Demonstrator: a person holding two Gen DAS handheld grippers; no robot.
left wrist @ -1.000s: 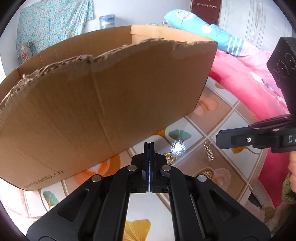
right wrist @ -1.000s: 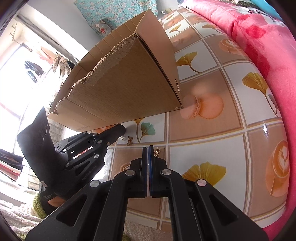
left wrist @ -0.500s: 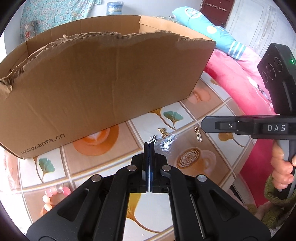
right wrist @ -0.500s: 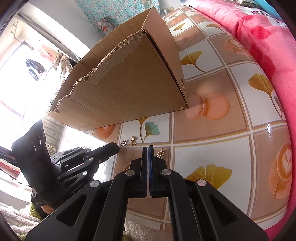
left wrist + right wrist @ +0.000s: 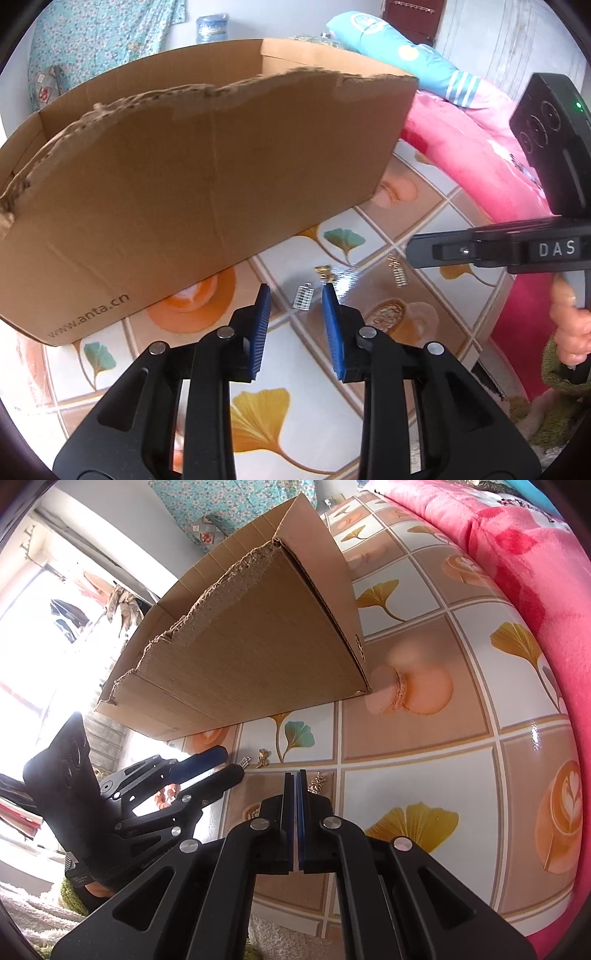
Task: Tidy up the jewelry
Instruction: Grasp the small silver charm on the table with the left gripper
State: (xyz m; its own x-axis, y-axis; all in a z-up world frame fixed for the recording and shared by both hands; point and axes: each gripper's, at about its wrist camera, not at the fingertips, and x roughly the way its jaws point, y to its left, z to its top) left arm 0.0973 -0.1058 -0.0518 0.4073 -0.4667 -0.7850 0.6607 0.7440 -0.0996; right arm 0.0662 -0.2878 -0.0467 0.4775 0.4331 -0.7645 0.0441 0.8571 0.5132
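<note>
The left claw is opening over a tiny silver charm, nothing pinched yet. The right claw is squeezed together, half hiding a gold trinket; the torn cardboard box blocks the glossy table behind.

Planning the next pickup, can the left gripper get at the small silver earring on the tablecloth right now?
Probably yes: the left gripper, jaws opening, points at the silver earring, nothing lying between; the cardboard box stands clear behind.

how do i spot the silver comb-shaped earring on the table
Find the big cardboard box on the patterned tablecloth. Just below its lower edge lie three small pieces; the silver comb-shaped earring is the leftmost, pale and ribbed, unlike the gold butterfly.
</note>
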